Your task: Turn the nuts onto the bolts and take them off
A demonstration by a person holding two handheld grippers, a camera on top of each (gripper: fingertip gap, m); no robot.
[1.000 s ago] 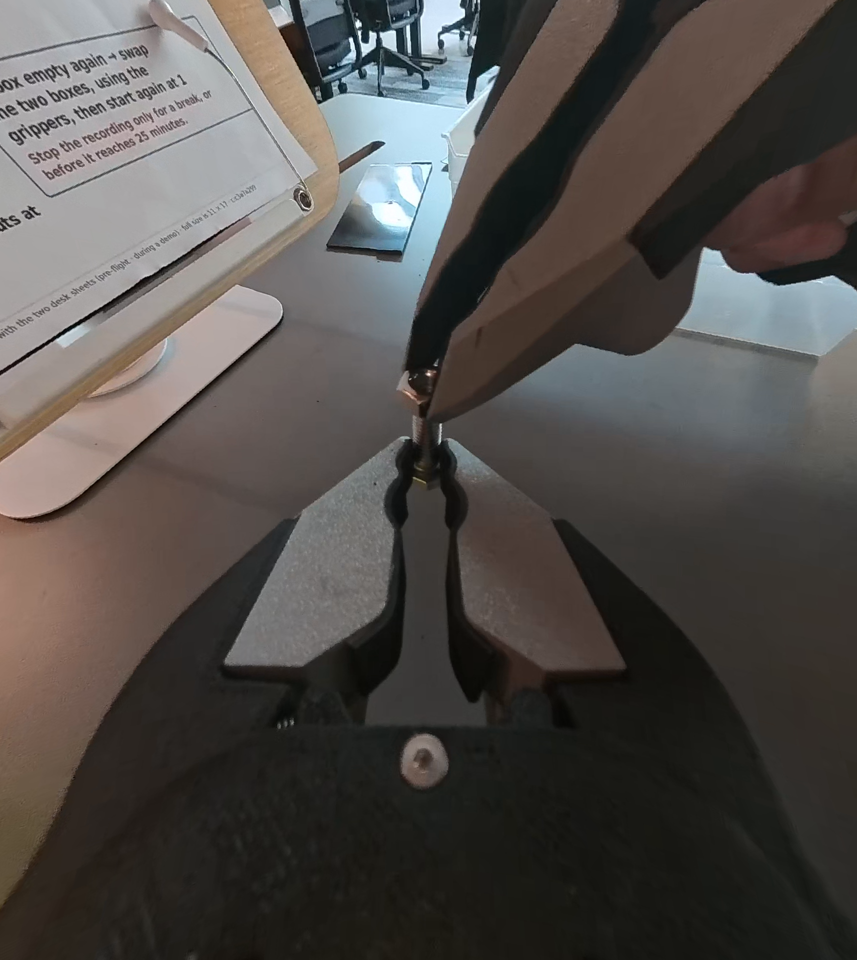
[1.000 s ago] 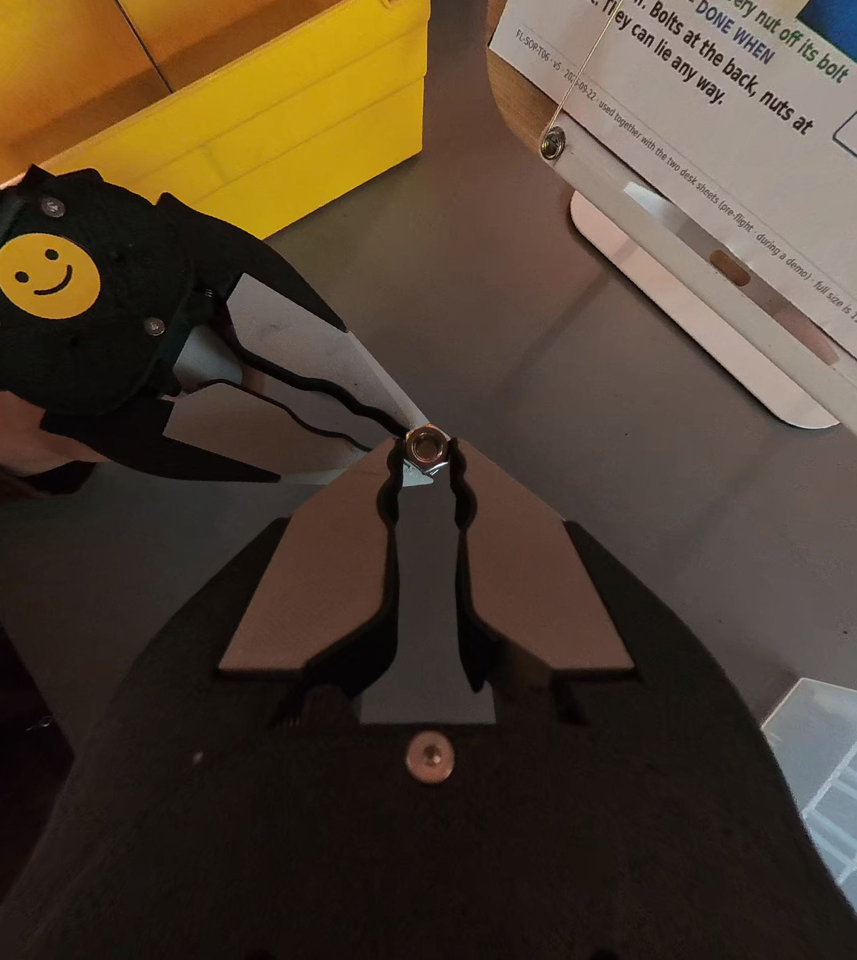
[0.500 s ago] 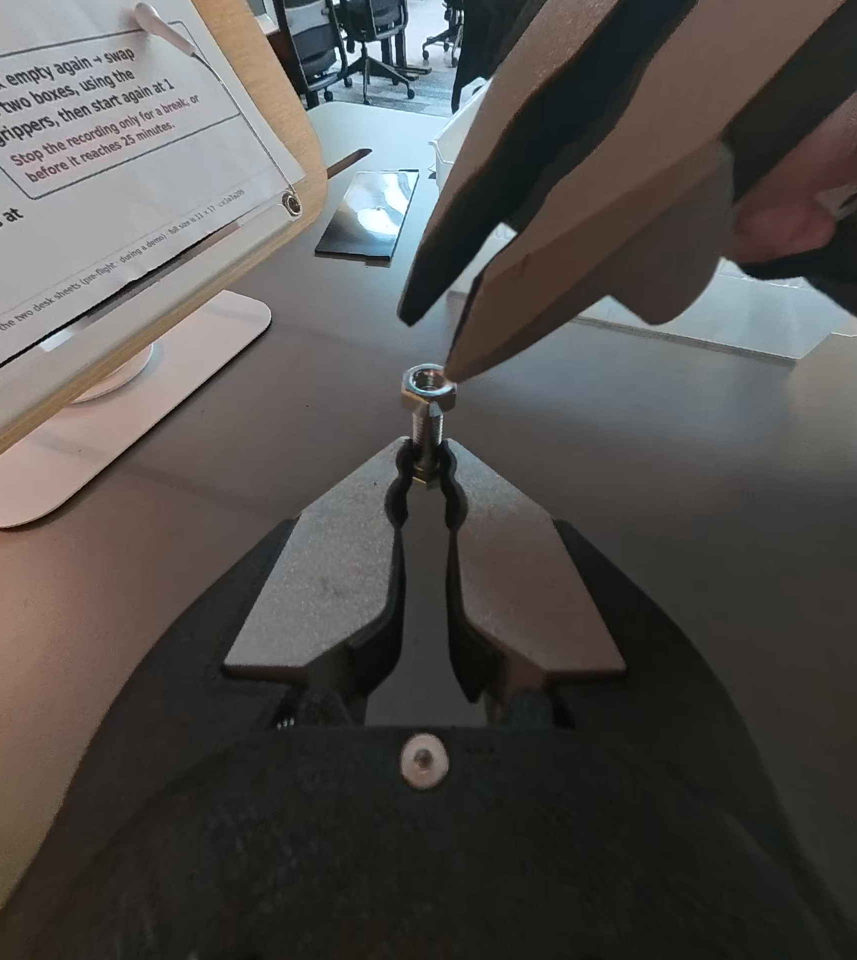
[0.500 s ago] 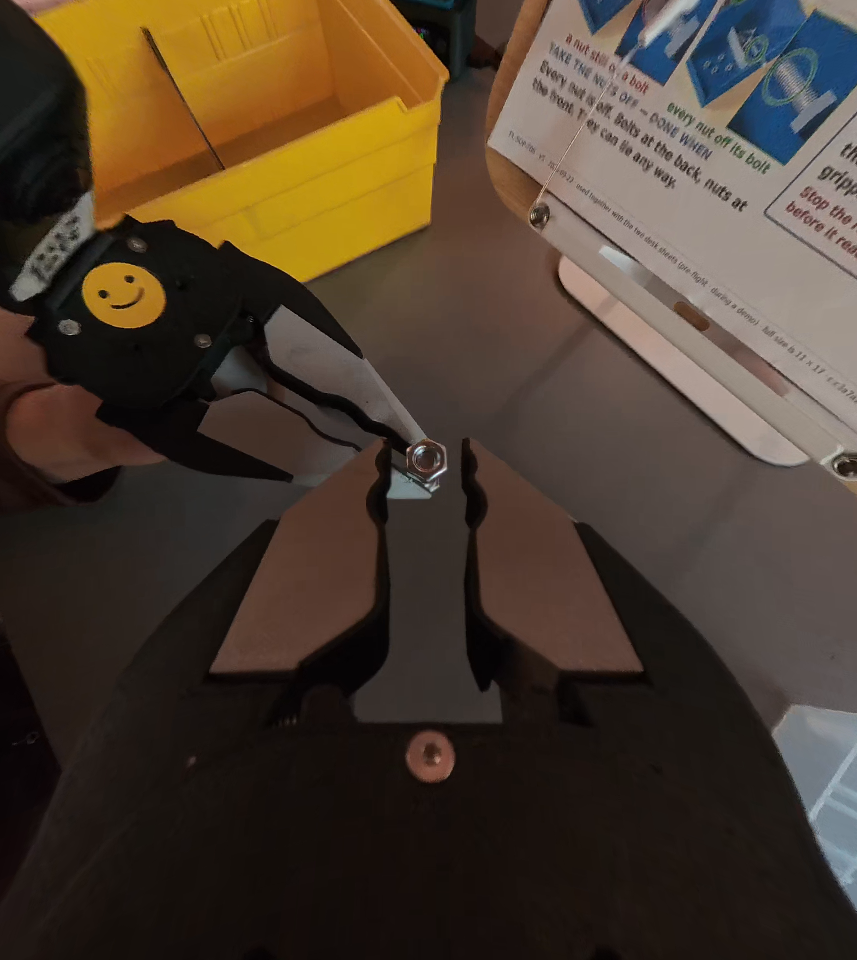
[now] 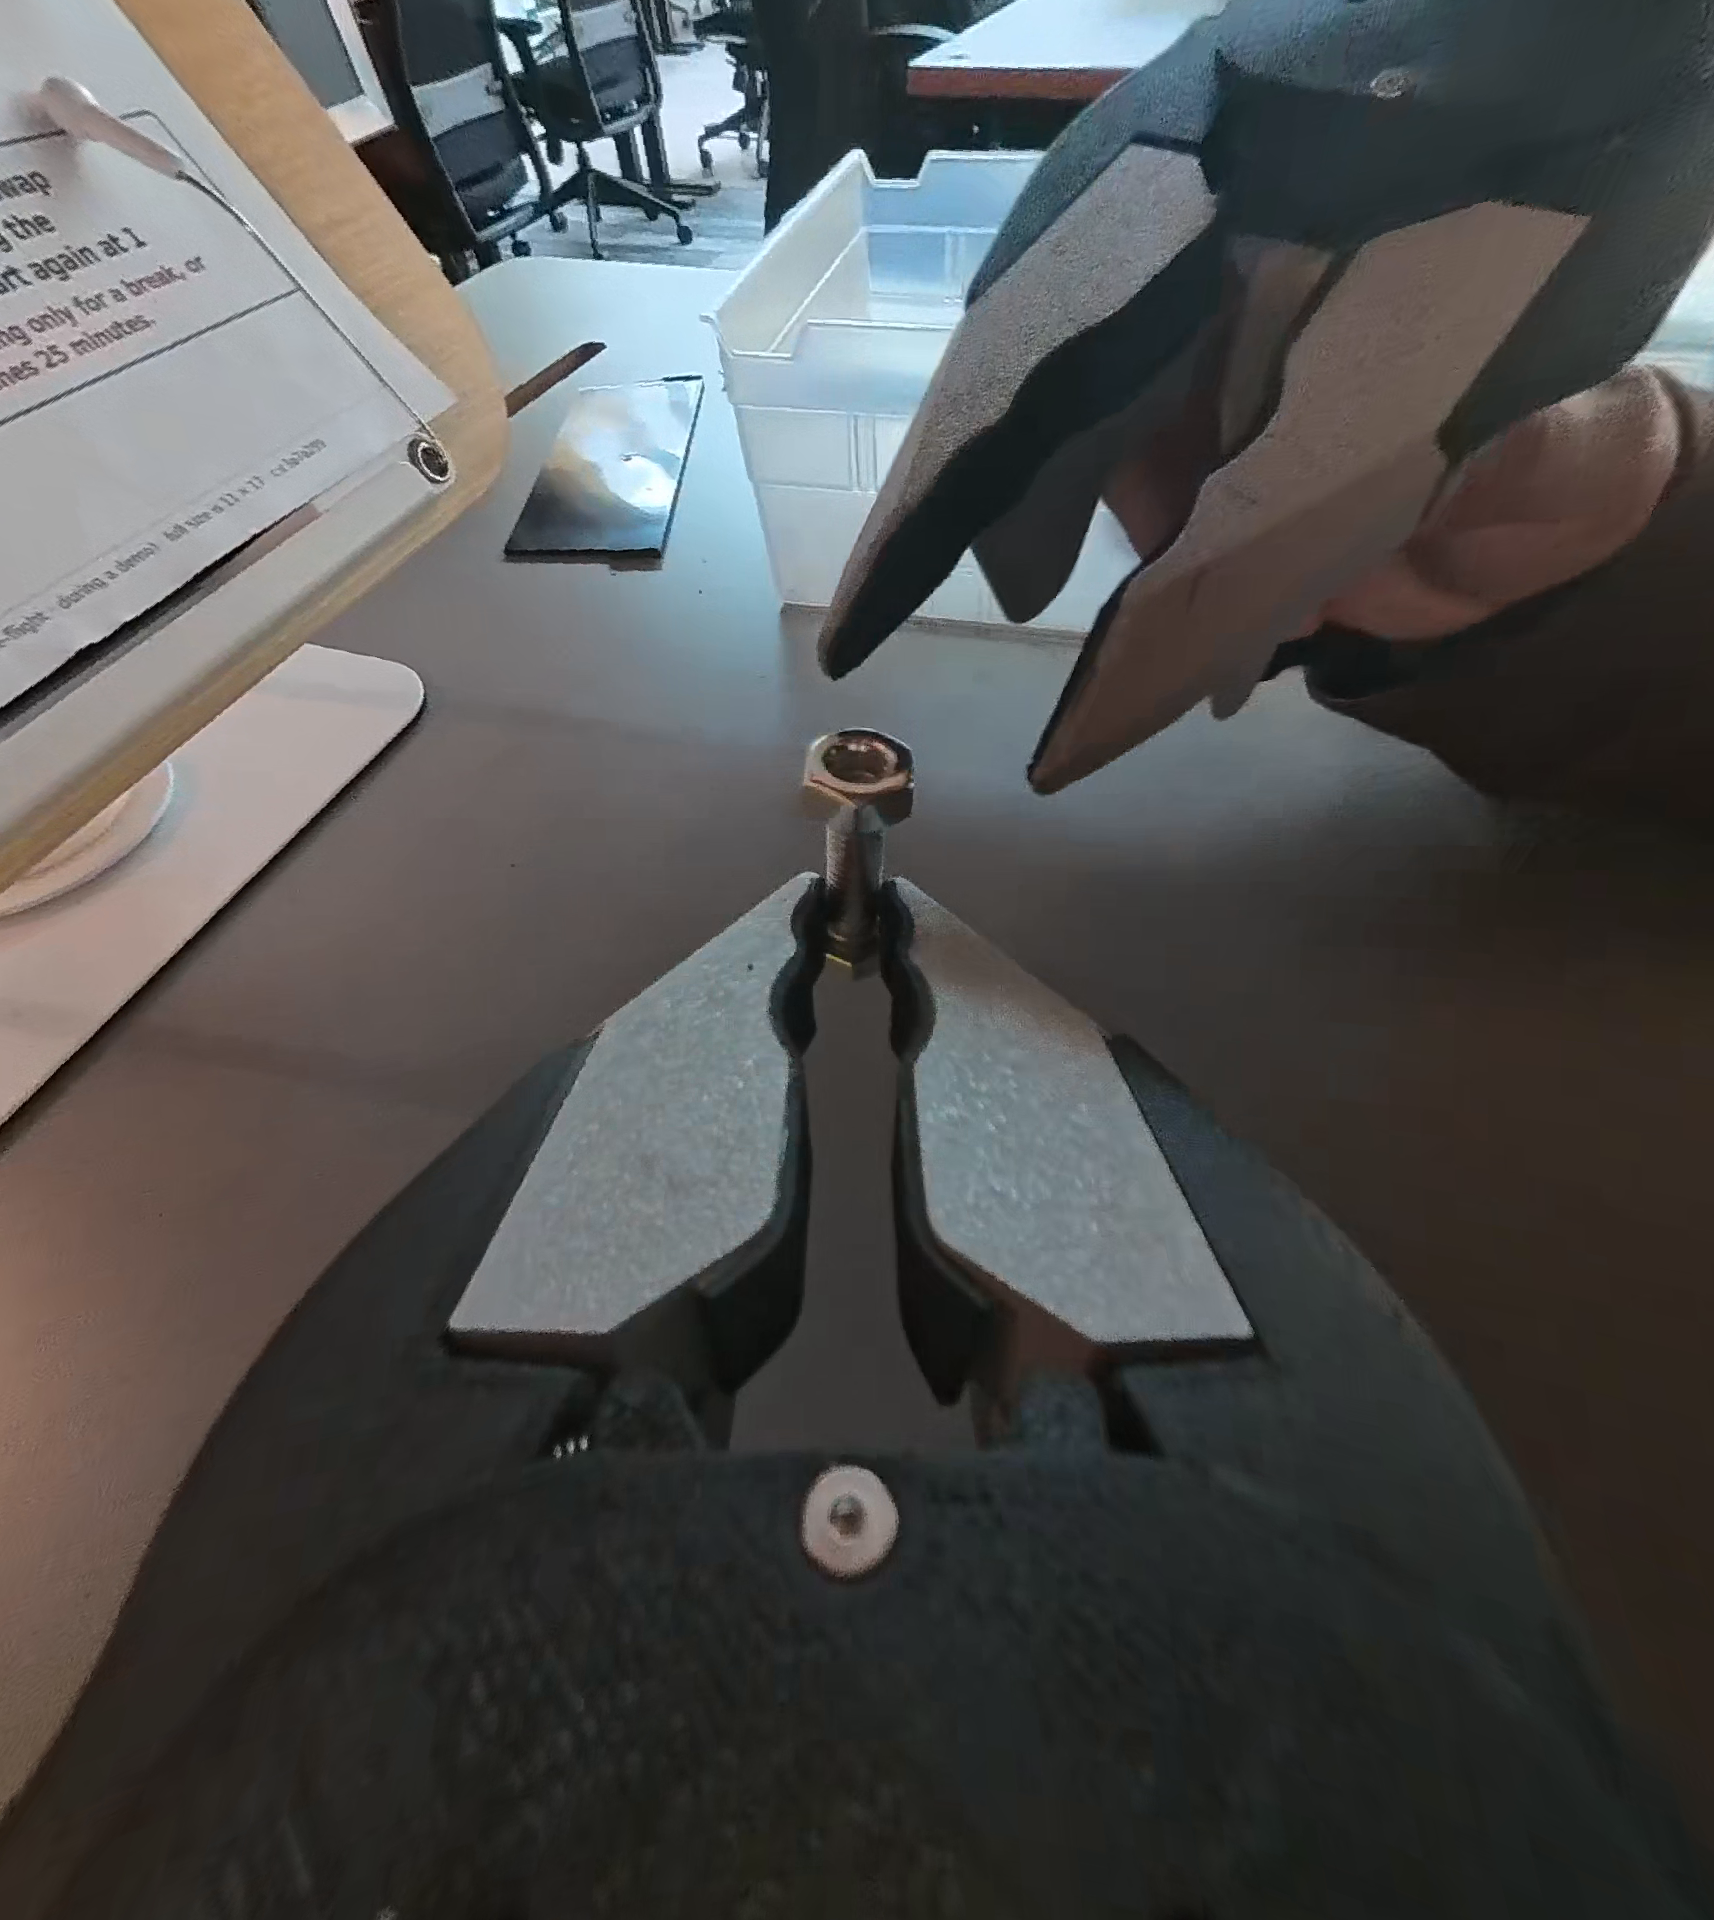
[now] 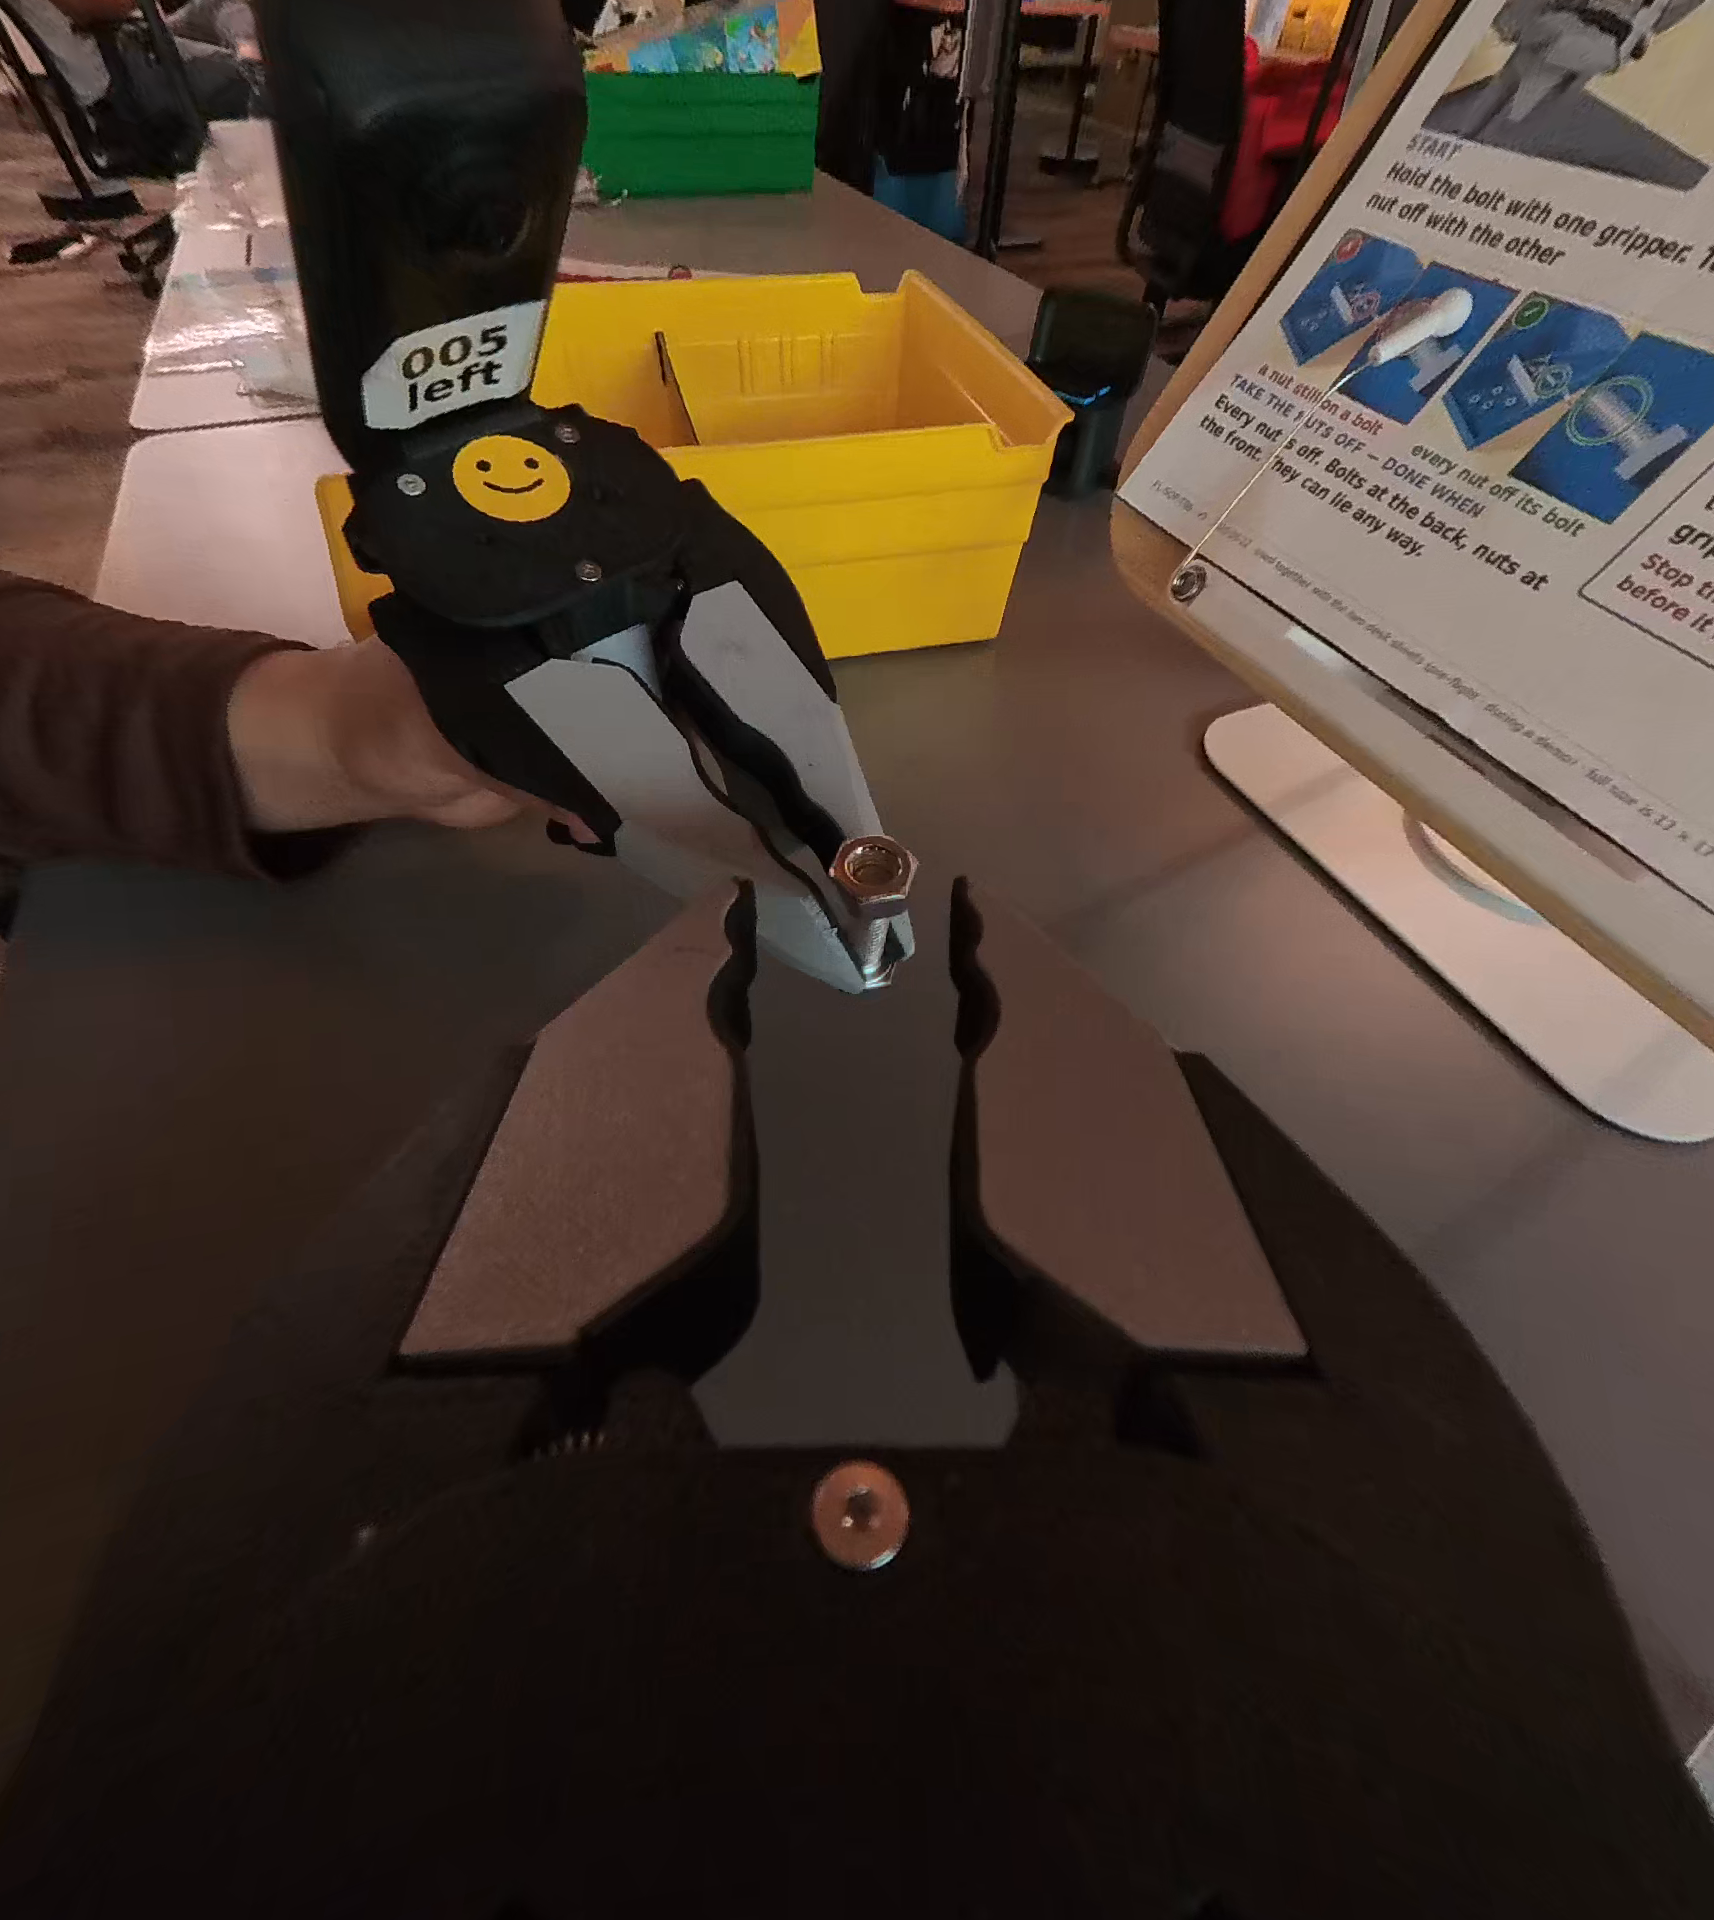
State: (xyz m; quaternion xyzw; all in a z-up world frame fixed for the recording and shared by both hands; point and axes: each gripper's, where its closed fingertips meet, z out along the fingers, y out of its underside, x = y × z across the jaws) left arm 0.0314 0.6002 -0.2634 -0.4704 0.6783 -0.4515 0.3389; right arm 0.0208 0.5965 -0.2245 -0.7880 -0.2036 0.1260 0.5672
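Observation:
My left gripper point(image 5: 848, 920) is shut on a steel bolt point(image 5: 848, 873) near its head and holds it upright above the dark table. A hex nut point(image 5: 855, 774) sits on the bolt's top end. My right gripper point(image 5: 931, 727) hangs open above and to the right of the nut, both fingers clear of it. In the right wrist view my right gripper point(image 6: 848, 914) is open and empty, with the nut point(image 6: 872, 875) and bolt point(image 6: 874, 951) just beyond its tips, held by the left gripper point(image 6: 879, 961).
A yellow bin point(image 6: 791, 457) with a divider stands behind the left gripper. A white bin point(image 5: 853, 343) stands at the back in the left wrist view. An instruction board on a white stand point(image 5: 136, 436) is at the left there; it also shows at the right point(image 6: 1518, 499). A dark flat plate point(image 5: 614, 473) lies on the table. Left and right tips are no more than a few centimetres apart.
My right gripper let go of the nut, opened wide and drew back from it. The nut stays on the bolt's end. My left gripper kept its hold on the bolt.

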